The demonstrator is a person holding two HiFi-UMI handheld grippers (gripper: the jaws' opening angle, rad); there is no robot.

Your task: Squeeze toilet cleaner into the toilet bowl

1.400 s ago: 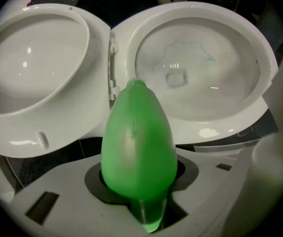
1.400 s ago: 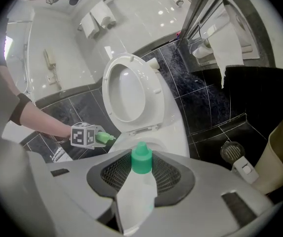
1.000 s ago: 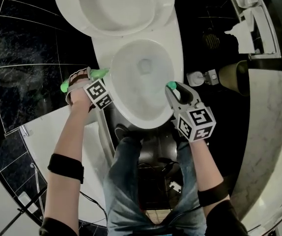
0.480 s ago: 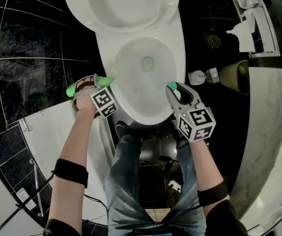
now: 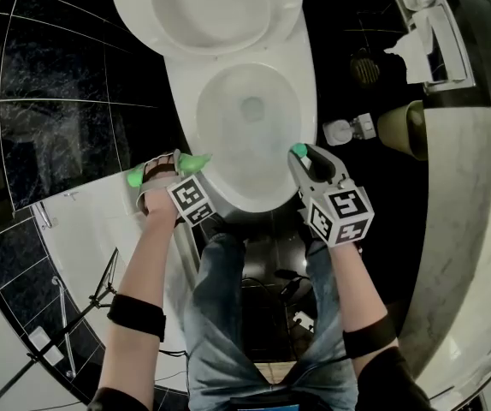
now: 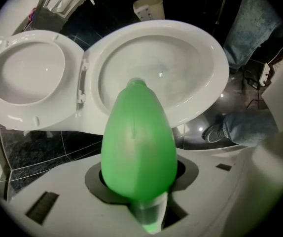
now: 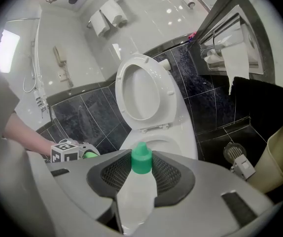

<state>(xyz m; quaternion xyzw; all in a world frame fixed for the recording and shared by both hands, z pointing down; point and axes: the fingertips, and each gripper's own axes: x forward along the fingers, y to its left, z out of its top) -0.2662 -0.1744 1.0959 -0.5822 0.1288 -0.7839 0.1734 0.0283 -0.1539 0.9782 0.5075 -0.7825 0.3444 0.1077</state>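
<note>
You get strong fisheye bending and dark corners in every view. Bright spots glare on the glossy floor (image 6: pixel 230 90) and white wall (image 7: pixel 146 14); black tiles (image 5: pixel 57 84) seem underexposed.

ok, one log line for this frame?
left gripper: shut on green bottle, tip toward toilet bowl | right gripper: shut on white bottle, green cap on | lid: up
</note>
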